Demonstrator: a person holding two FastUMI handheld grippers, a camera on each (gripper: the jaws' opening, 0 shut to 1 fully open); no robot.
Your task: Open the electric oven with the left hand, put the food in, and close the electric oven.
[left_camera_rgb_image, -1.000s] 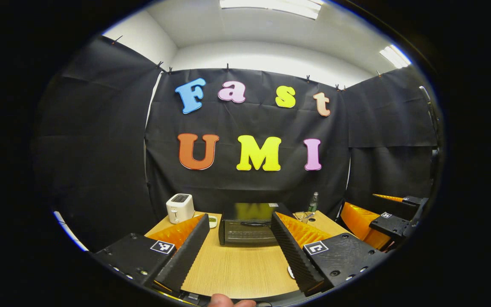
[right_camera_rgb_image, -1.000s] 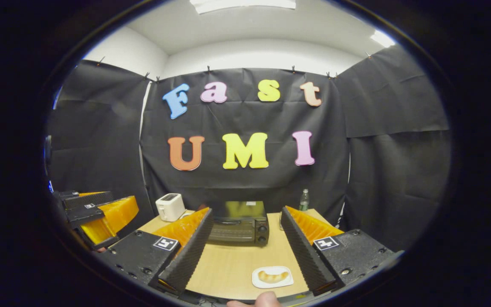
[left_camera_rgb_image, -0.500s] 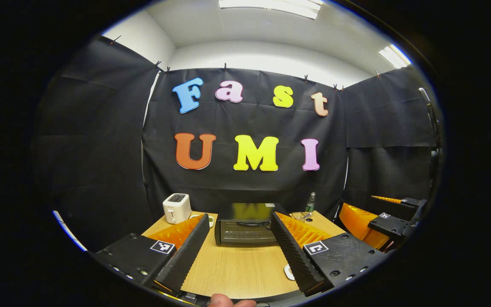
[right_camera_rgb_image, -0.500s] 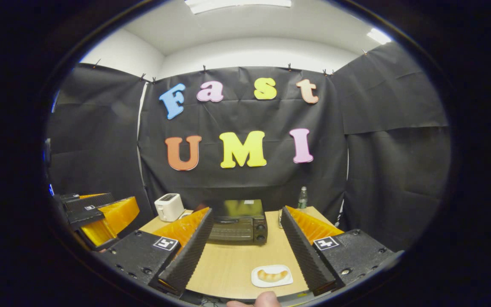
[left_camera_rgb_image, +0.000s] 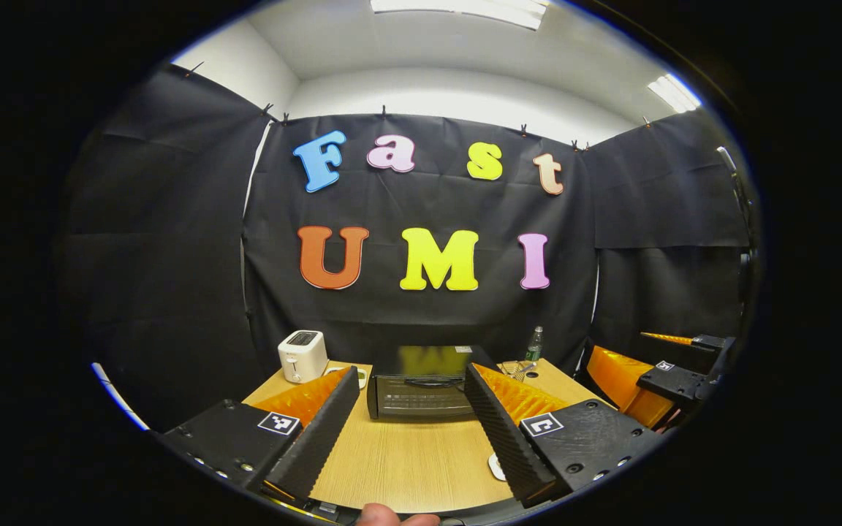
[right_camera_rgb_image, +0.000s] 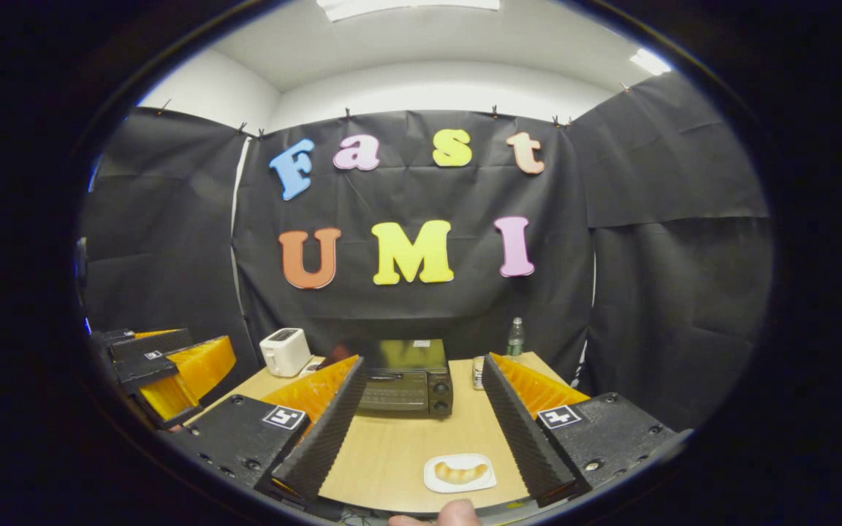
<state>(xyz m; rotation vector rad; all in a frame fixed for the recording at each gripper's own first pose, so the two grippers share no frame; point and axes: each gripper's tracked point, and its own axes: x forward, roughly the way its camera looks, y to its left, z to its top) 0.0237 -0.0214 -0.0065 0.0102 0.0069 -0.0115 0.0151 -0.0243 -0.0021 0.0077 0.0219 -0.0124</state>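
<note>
I see the oven [left_camera_rgb_image: 421,386] shut at the back of the desk [left_camera_rgb_image: 406,460], between my left tool [left_camera_rgb_image: 410,431] fingers, which stand wide and hold nothing. My right tool [right_camera_rgb_image: 421,431] is wide too, above the bread [right_camera_rgb_image: 459,473] on its white plate [right_camera_rgb_image: 435,482] at the near edge.

Left gripper [left_camera_rgb_image: 410,431] level, jaws wide apart, nothing between them. Right gripper [right_camera_rgb_image: 421,427] same: spread wide, holding nothing, side by side with left.
</note>
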